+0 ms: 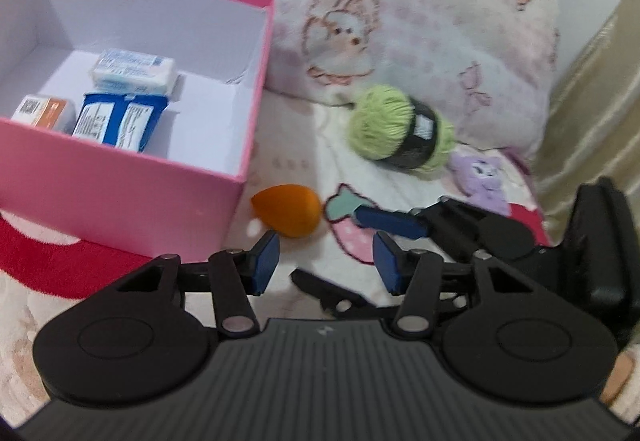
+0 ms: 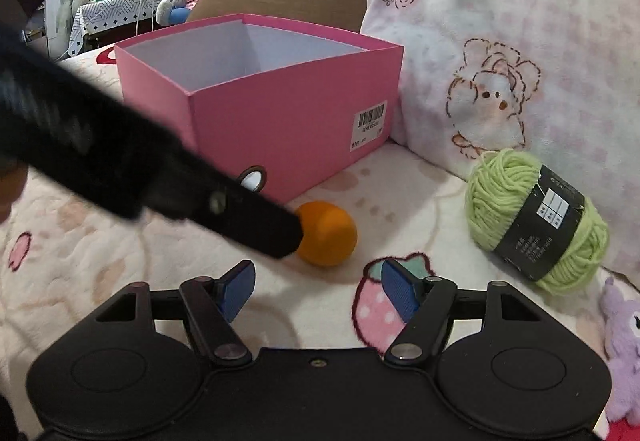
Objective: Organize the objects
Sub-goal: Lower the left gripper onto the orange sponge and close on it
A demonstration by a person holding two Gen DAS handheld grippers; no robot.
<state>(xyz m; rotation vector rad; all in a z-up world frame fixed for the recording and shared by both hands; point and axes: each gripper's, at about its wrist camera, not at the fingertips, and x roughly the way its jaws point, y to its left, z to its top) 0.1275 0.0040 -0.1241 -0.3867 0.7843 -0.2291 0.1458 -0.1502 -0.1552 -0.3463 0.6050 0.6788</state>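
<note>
A: Box (image 1: 120, 197) far left, pink, open top, sitting on the bed (image 1: 292, 165). Three packets inside: orange-and-white carton (image 1: 44, 112), blue pack (image 1: 118, 123), pale blue-white pack (image 1: 134, 72) behind them.

B: Next to it?

A: Orange sponge (image 1: 289, 213), teardrop shape, just beside the box's near corner, on the blanket. Then green yarn ball (image 1: 400, 131) with a black band, further right, against the pink-patterned pillow (image 1: 400, 1). Purple plush toy (image 1: 482, 177) right of the yarn.

B: Left gripper (image 1: 326, 261)?

A: Jaws partly apart, nothing between them, blue pads bare. Sponge lies just beyond the left pad, not touched.

B: Right gripper (image 2: 318, 291)?

A: Jaws wider apart, also empty, over the strawberry print (image 2: 380, 305) on the blanket. In the right wrist view the left gripper's black finger (image 2: 256, 225) crosses from the left; its tip overlaps the sponge (image 2: 330, 235); cannot tell if they touch. Yarn (image 2: 536, 217) well right of it.
</note>
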